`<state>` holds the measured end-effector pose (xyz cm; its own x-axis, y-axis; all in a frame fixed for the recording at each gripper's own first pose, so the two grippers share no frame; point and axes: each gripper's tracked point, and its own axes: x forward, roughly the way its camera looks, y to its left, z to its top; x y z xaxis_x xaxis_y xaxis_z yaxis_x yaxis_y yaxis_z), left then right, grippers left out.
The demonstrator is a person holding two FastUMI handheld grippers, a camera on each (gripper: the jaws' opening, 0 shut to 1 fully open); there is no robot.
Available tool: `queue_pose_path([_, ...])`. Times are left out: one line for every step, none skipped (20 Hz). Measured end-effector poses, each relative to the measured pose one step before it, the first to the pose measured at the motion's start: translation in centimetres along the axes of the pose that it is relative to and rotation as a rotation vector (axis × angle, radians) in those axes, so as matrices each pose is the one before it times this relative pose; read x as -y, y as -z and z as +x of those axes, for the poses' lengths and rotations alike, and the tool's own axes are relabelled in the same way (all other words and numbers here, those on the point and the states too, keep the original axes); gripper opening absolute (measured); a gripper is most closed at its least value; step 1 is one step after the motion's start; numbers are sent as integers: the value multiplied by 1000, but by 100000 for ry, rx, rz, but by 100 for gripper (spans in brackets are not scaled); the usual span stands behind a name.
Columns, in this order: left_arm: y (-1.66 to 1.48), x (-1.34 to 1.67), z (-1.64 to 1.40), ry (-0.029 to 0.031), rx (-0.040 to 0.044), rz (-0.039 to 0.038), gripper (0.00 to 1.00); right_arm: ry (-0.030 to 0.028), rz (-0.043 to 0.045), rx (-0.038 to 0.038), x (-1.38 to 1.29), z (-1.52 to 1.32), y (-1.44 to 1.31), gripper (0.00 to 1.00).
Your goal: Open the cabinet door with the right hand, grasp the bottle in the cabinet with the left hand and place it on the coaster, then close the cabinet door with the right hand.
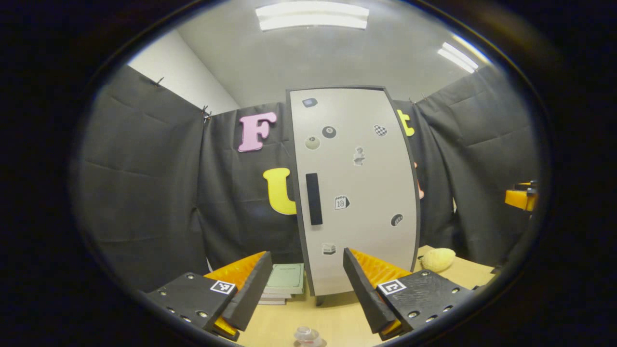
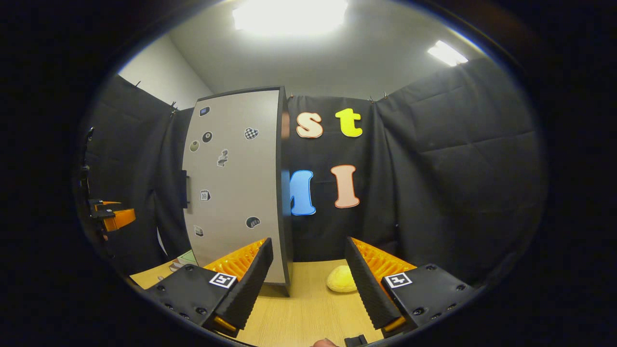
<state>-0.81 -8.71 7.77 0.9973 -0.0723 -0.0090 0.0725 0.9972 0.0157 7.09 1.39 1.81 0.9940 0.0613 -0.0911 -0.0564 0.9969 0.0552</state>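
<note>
Jaws of left gripper (image 1: 306, 284) and right gripper (image 2: 308, 282) spread wide, nothing held, cabinet door (image 1: 354, 193) closed at frame ctr, stickers on it, "10" legible, bottle unseen, yellow lump (image 1: 437, 259) lower right.

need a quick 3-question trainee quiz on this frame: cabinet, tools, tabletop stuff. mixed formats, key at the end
1. True or false: the cabinet door is open.
2. Multiple choice: on which side of the door, in the left gripper view, is the handle? A) left edge B) right edge C) top edge
3. Fill in: the yellow lump lies on the ___ to the right of the cabinet.

Key
1. False. The door is shut, so the bottle inside cannot be seen.
2. A. Both the left tool and the right tool are open and hold nothing.
3. table. A stack of books lies on the other side of the cabinet.
</note>
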Motion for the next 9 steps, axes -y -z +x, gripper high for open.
queue_pose_path([-38,-176,60,217,252,-346,89,163,232,424,-89,-44,-177,95])
queue_pose_path([97,53,-61,283,129,-227,89,12,130,180,-97,-18,-75,96])
queue_pose_path([151,11,-81,193,-4,-199,89,-94,44,-100,-136,-49,50,96])
queue_pose_path([52,-143,-83,117,-103,-226,89,-119,17,-69,-171,-11,-46,96])
queue_pose_path([135,-151,-58,-27,-159,-168,89,-192,-54,28,-216,-36,-78,96])
queue_pose_path([140,-176,43,-125,-73,-71,89,-220,-126,174,-191,68,-112,96])
queue_pose_path([-12,-225,-11,-264,42,-57,91,-26,-269,267,-114,-42,-122,96])
queue_pose_path([-51,-239,61,-314,82,-162,89,-188,-321,174,-180,-27,-67,96])
queue_pose_path([-88,-246,-112,-145,-31,-255,89,-309,-229,211,-175,16,-77,96])
